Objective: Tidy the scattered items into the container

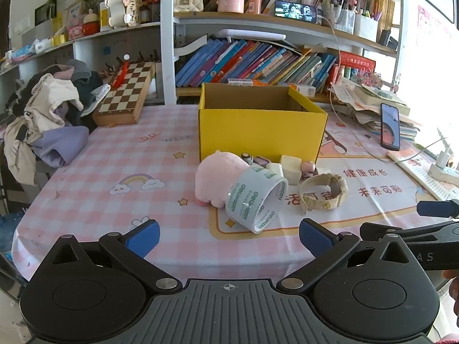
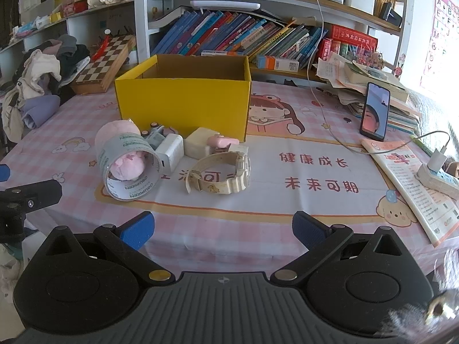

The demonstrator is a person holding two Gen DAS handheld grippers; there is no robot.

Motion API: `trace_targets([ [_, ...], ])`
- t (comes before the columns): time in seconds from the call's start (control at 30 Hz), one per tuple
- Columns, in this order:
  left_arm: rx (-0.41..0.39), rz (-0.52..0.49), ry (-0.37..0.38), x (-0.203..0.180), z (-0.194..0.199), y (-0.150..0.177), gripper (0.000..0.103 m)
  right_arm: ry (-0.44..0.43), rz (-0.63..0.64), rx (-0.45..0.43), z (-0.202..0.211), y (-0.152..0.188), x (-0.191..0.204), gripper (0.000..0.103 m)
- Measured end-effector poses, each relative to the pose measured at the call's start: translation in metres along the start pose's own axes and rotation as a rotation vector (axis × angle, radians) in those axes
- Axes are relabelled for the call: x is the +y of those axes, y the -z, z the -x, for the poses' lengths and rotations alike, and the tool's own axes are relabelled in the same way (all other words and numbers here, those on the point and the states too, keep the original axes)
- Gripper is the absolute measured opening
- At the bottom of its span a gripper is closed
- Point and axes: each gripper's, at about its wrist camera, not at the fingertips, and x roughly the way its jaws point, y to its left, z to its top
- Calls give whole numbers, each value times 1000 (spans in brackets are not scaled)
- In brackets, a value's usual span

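Both wide open, left gripper (image 1: 229,236) empty, right gripper (image 2: 223,228) empty, above table edge.

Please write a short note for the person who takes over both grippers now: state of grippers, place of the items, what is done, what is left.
Left gripper: open, holds nothing. Right gripper: open, holds nothing.
Box: on the table; no items show inside, but its floor is hidden.
In front of the box: tape roll, plush, watch, charger, some small toys.
Done: nothing visibly.
Left: all of these go into the box.
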Motion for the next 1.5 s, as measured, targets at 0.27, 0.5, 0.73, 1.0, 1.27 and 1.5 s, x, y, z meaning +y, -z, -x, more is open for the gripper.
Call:
trace_targets([
  [0.27,31,17,24,3,-6,4,103,-18,28,33,-8,0,6,103],
  [0.5,22,14,34,1,-5,3,103,-17,25,30,-8,-1,4,103],
  [0.73,29,24,34,0,-7,2,103,-20,30,26,-7,-1,3,103],
  [1.0,23,-1,40,-5,-5,2,103,-30,7,12,-5,-2,-3,103],
  [1.27,36,-9,91,-4,-5,0,103,-32,19,7,-5,-5,2,103],
  [1.5,59,25,73,4,-8,0,103,-70,37,7,-2,-6,9,103],
])
